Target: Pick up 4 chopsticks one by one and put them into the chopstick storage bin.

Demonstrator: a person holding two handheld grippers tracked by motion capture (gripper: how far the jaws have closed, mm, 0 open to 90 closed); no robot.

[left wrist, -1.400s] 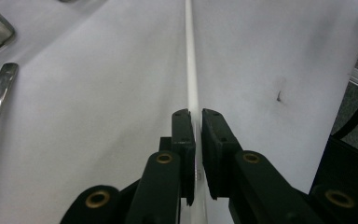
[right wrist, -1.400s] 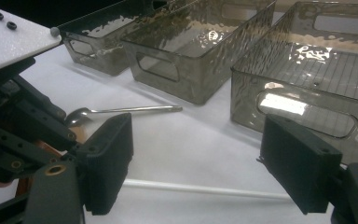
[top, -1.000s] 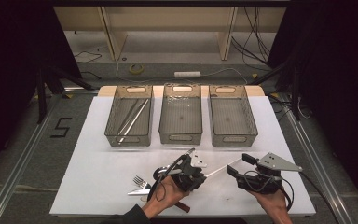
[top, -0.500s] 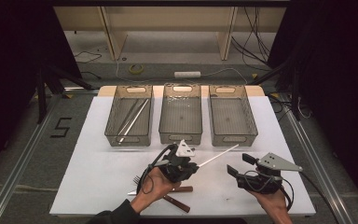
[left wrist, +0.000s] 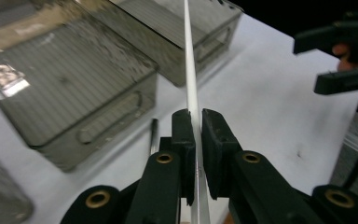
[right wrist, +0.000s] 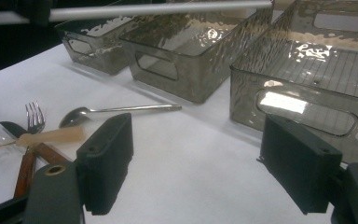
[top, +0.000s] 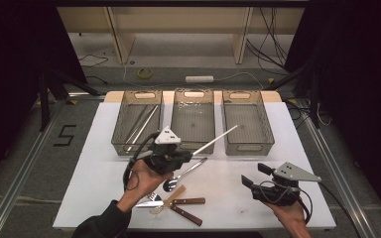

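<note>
My left gripper is shut on a long white stick, held in the air over the table in front of the middle bin. The stick points up and right towards the right bin. In the left gripper view the stick runs straight up between the two pressed pads. My right gripper rests low at the front right, jaws wide apart and empty; in its own view the white stick crosses the top.
Three clear grey bins stand in a row at the back; the left bin holds long metal sticks. On the white table lie a metal spoon, a fork, two wooden-handled knives and a pale wooden utensil.
My left gripper has risen from the cutlery pile and moved back and left towards the bins, carrying the white stick. The right gripper has stayed in place.
</note>
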